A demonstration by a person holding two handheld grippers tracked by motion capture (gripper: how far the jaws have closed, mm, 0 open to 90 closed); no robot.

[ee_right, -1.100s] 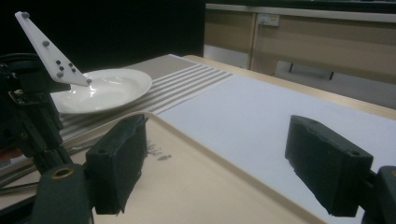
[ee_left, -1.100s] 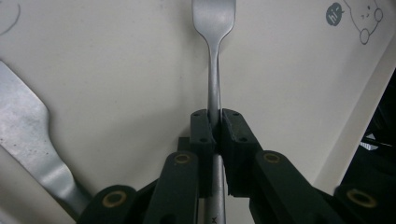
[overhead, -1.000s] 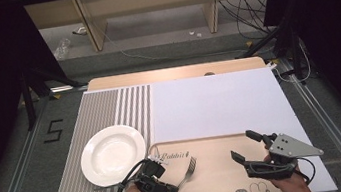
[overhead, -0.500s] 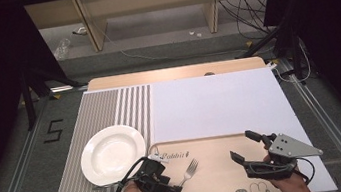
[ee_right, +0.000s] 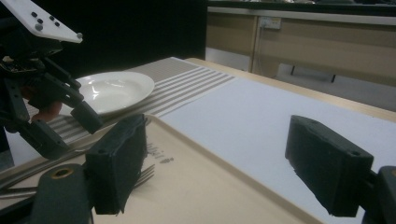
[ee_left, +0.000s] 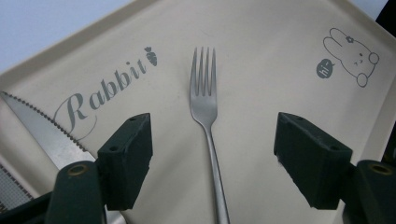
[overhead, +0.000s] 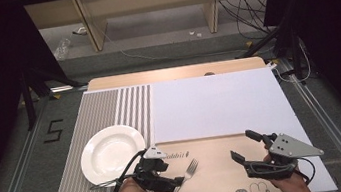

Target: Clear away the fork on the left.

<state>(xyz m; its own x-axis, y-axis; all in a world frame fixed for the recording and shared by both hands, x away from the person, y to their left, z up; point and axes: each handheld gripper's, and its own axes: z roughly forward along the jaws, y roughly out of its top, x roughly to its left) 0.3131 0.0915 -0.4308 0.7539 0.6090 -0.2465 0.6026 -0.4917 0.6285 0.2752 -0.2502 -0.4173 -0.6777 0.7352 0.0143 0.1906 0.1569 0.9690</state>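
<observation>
Plate first: a round white ceramic plate [overhead: 111, 153] is seen at the left on a grey-and-white striped placemat [overhead: 98, 131]. Just beside it, the left gripper [overhead: 173, 182] is held above the near left part of a beige plastic tray [overhead: 214, 170] printed with "Rabbit" and a rabbit drawing. Its jaws have just been opening and are spread wide, clenched on nothing. A slim silver metal fork [ee_left: 207, 121] is laid flat on the tray below and between the two pads, tines pointing away, untouched. A serrated steel knife [ee_left: 39, 133] is seen left of it. Farther right, the right gripper [overhead: 242, 146] is held released above the tray, well apart from the fork.
</observation>
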